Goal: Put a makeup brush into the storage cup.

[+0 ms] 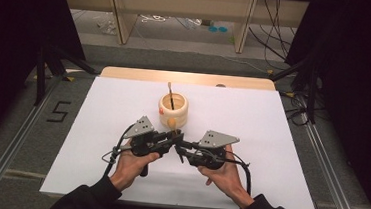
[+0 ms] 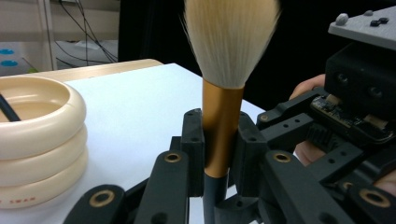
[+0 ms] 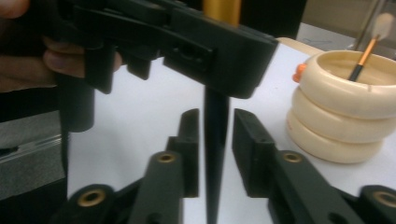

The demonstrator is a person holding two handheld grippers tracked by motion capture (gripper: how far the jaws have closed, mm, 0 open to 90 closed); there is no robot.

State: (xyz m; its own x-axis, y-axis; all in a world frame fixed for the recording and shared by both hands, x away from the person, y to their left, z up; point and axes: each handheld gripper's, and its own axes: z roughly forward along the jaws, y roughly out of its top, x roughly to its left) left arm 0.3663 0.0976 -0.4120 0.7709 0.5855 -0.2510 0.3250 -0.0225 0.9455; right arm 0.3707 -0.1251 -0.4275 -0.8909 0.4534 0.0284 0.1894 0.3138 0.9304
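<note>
Brush (image 1: 173,132) between both grippers, low at the table's middle — that is what we see from the high view. We hold the left gripper (image 1: 166,139) and the right gripper (image 1: 182,145) nose to nose just in front of the cream holder (image 1: 173,110), where a thinner brush (image 1: 170,94) already stands upright. The white table (image 1: 251,135) around them is bare.

In the left gripper view, our jaws are clamped on the brush's gold ferrule (image 2: 222,130), bristles (image 2: 230,39) up, the dark handle running down below the pads. The grip sits high on the ferrule, likely so the handle stays free for the other hand. The holder (image 2: 37,140) is close at the left, apart from the brush.

In the right gripper view, our jaws stand a little apart on either side of the dark handle (image 3: 216,154), with a gap showing at each pad — they flank it without pressing. We judge this a handover: the left gripper (image 3: 187,42) carries the brush's weight above, so the right can let go or re-grip before the brush goes to the holder (image 3: 343,109).
</note>
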